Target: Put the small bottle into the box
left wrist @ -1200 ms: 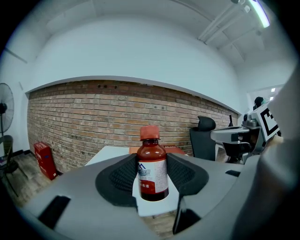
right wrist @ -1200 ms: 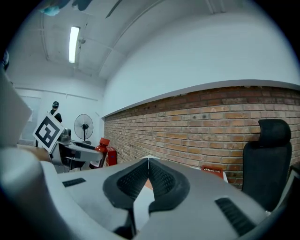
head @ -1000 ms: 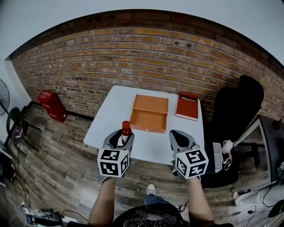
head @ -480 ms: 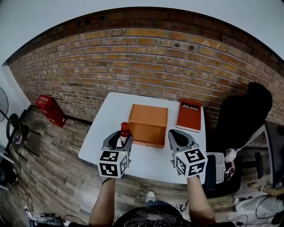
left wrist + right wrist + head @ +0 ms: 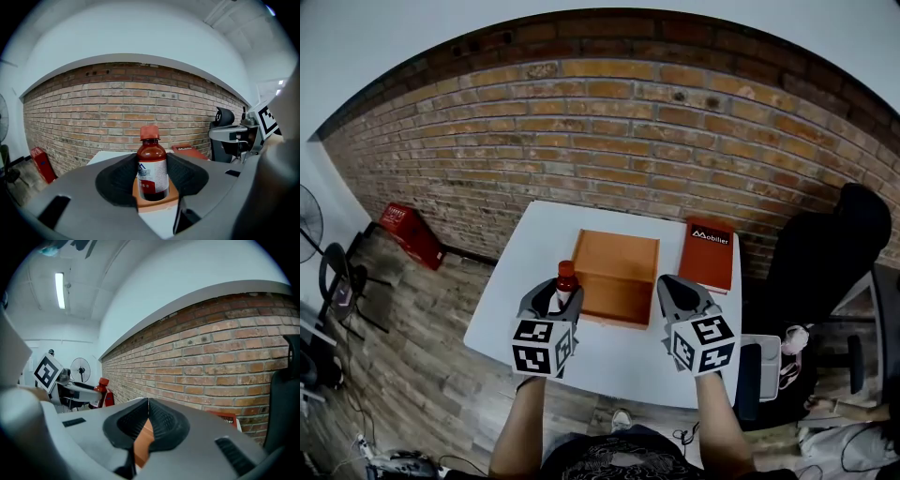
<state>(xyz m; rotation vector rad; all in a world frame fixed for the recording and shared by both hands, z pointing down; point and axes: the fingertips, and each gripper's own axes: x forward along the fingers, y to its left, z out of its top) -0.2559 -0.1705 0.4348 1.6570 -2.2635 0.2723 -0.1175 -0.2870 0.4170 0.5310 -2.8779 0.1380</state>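
Your left gripper point(image 5: 557, 292) is clamped on the small bottle point(image 5: 566, 281). The bottle stands upright with its red cap on top. 1 second ago it was by the near corner of the orange box point(image 5: 612, 307). Now it has moved forward, right beside the box's left side, over the white table point(image 5: 530, 246). I think only a short move right and a drop is left. Your right gripper point(image 5: 680, 292) has its jaws pressed together on nothing. A red book point(image 5: 710, 255) lies farther right.

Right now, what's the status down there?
Left gripper shut on small bottle, upright, not yet in the box. Right gripper shut, empty. Box open; red book beside it, off the path.
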